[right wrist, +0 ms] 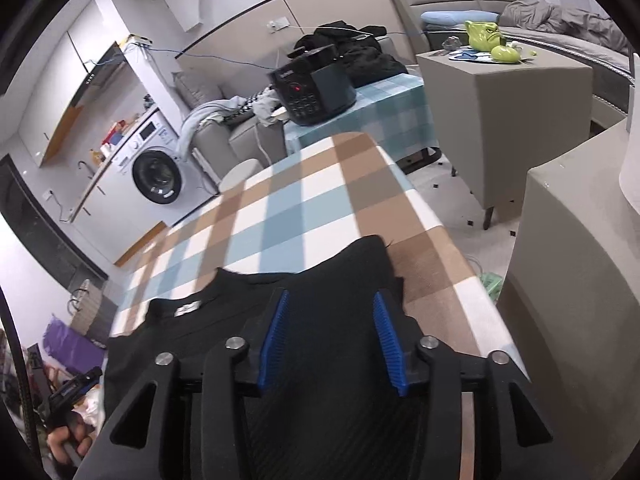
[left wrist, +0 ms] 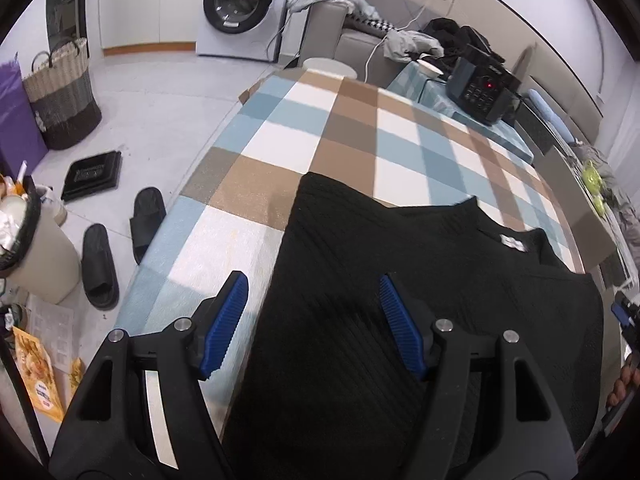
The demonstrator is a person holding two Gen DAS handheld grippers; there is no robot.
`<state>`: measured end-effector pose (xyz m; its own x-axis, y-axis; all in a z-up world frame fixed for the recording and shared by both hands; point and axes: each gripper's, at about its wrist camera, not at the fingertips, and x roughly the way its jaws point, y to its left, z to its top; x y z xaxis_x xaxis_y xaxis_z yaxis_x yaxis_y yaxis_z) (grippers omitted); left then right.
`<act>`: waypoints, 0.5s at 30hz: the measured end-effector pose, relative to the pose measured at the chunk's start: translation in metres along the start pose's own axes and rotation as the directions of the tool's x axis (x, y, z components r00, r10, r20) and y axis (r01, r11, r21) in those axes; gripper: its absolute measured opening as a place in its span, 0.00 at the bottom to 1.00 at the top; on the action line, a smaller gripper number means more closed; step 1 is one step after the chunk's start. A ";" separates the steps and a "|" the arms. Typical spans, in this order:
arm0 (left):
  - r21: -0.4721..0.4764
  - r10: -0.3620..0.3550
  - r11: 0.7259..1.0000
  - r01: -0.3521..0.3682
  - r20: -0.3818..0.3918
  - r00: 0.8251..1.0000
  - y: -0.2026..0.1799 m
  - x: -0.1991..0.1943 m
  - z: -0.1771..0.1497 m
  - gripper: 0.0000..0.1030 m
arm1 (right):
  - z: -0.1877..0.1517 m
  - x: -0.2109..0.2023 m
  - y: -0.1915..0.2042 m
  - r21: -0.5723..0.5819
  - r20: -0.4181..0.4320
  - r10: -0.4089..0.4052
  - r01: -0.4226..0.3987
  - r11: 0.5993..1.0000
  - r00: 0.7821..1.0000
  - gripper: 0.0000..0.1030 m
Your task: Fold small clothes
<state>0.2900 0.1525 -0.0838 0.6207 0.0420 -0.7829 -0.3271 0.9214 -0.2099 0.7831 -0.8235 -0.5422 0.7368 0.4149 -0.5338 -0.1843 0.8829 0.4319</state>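
Observation:
A black ribbed garment (left wrist: 400, 264) lies flat on the checked tablecloth (left wrist: 320, 128), its white neck label (left wrist: 513, 243) facing up. My left gripper (left wrist: 312, 280) hovers over the garment's left edge, jaws open, with one blue pad over the cloth and the other over the garment. In the right wrist view the same garment (right wrist: 344, 276) spreads under my right gripper (right wrist: 331, 296). Its jaws stand apart above the fabric near the far right corner, with nothing pinched between them. The label (right wrist: 188, 307) sits to its left.
A black appliance (right wrist: 312, 92) stands on a second checked table beyond. A grey cube stool (right wrist: 508, 112) and grey sofa arm (right wrist: 568, 280) are on the right. Left of the table are slippers (left wrist: 100, 264), a bin (left wrist: 36, 248), a woven basket (left wrist: 60, 92) and a washing machine (left wrist: 240, 4).

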 end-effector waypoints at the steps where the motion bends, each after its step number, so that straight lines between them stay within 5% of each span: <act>1: 0.009 0.003 1.000 -0.003 0.011 1.000 -0.001 -0.009 -0.003 0.64 | -0.001 -0.005 0.002 -0.003 0.005 0.006 -0.006 1.000 1.000 0.54; 9: 0.039 -0.018 0.999 0.014 0.097 0.995 0.000 -0.083 -0.041 0.72 | -0.022 -0.058 0.020 -0.068 0.049 0.053 -0.049 0.996 0.997 0.66; 15: 0.010 -0.016 1.000 0.015 0.091 0.996 0.016 -0.103 -0.081 0.72 | -0.048 -0.076 0.018 -0.105 0.045 0.077 -0.071 0.992 0.996 0.74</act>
<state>0.1630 0.1319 -0.0540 0.6885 0.0622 -0.7226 -0.3106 0.9256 -0.2163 0.6923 -0.8289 -0.5287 0.7492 0.4709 -0.4658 -0.3035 0.8692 0.3904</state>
